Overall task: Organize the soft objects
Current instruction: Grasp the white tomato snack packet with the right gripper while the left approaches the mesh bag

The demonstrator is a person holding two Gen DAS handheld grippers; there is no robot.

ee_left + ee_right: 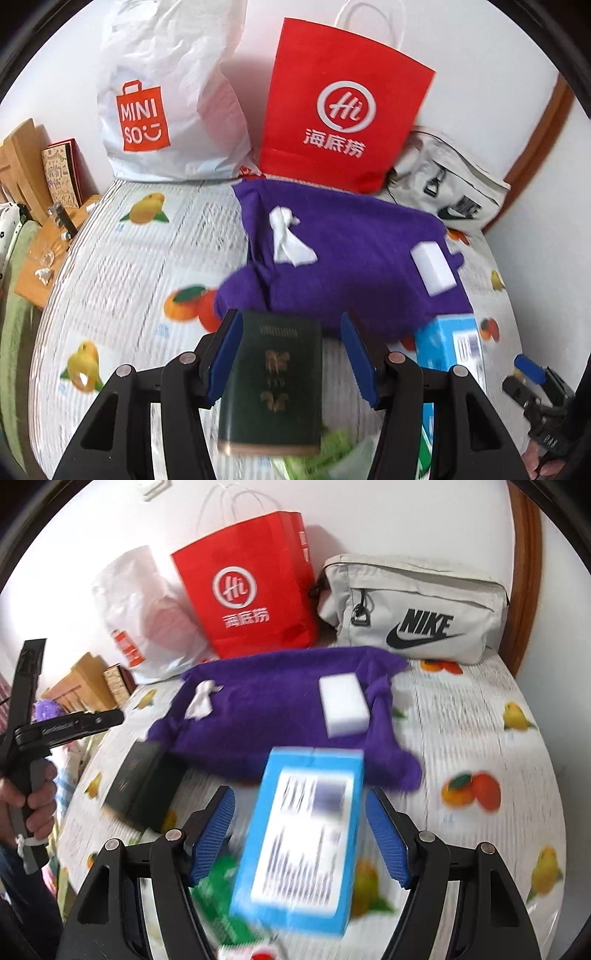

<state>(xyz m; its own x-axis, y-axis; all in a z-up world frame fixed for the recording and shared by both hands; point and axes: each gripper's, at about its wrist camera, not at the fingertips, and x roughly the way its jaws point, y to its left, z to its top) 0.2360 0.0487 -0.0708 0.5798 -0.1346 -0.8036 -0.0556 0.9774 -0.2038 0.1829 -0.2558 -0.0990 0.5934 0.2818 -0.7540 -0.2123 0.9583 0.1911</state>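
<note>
A purple cloth lies spread on the fruit-print table cover, with a knotted white tissue and a white sponge block on top. My left gripper is open over a dark green booklet, which lies flat with a gap at the right pad. My right gripper is open above a blue box, with a gap on each side. A green packet lies under the box's near end.
At the back stand a white Miniso bag, a red paper bag and a grey Nike pouch. A wooden shelf with books is off the table's left edge. A hand holds the left tool.
</note>
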